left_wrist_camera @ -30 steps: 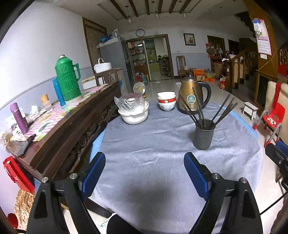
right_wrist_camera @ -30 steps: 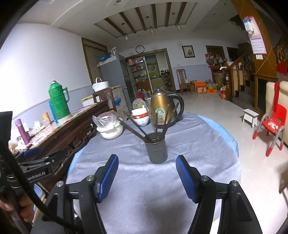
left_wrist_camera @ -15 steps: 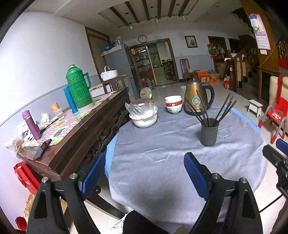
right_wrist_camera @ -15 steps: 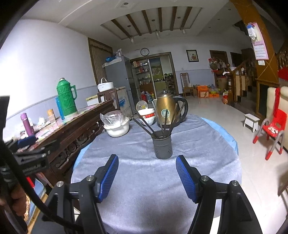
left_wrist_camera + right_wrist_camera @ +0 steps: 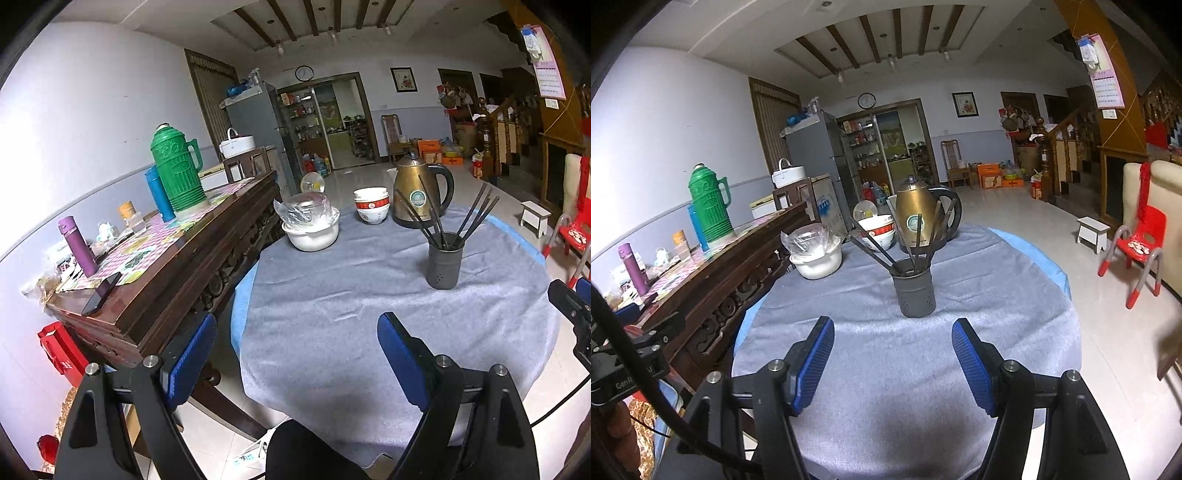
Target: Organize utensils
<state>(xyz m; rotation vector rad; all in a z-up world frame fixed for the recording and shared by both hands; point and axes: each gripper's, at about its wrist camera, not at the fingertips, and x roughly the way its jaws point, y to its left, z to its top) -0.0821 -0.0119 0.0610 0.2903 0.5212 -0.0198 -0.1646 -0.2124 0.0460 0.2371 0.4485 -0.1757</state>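
Your left gripper [image 5: 297, 354] gapes empty at lower centre; your right gripper [image 5: 893, 360] gapes empty too; the holder [image 5: 914, 288] with chopsticks [image 5: 918, 236] stands mid-frame on the table [image 5: 997, 332], just beyond its fingertips.

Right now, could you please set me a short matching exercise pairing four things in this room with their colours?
Things:
1. thermos jug on the sideboard
2. kettle on the table
3. utensil holder with chopsticks
4. child's chair on the floor

Colours:
A. red
B. dark grey
C. green
D. brassy gold with a black handle

Pairs: 1-C, 2-D, 3-B, 4-A
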